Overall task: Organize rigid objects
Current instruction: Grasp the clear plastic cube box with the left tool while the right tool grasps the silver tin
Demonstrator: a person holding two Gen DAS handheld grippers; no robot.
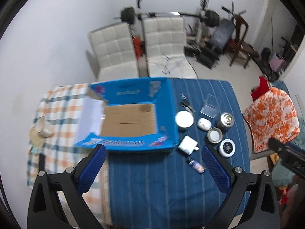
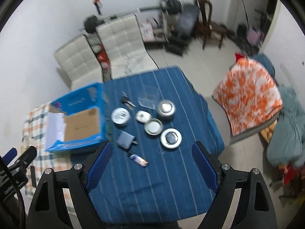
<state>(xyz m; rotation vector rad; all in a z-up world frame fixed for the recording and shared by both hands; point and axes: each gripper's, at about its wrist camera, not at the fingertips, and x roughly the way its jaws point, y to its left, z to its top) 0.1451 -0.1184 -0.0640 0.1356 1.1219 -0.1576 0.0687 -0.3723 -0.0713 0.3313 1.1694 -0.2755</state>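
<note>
Nothing packed yet — the box (image 1: 129,119) sits empty at nine o'clock of the tins (image 1: 184,120), while both the left gripper (image 1: 153,164) and right gripper (image 2: 150,164) hang spread, holding nothing.

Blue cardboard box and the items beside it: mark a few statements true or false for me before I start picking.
1. The blue cardboard box already holds several items. False: only its bare brown floor shows.
2. Both tongs, left and right, are open and hold nothing. True.
3. The small items lie on the blue striped cloth, to the right of the box. True.
4. The clear plastic case is stacked on the white charger. False: they lie apart, the case farther back, the charger near the box's front corner.
5. The black-lidded round tin lies inside the box. False: it lies on the cloth.
</note>
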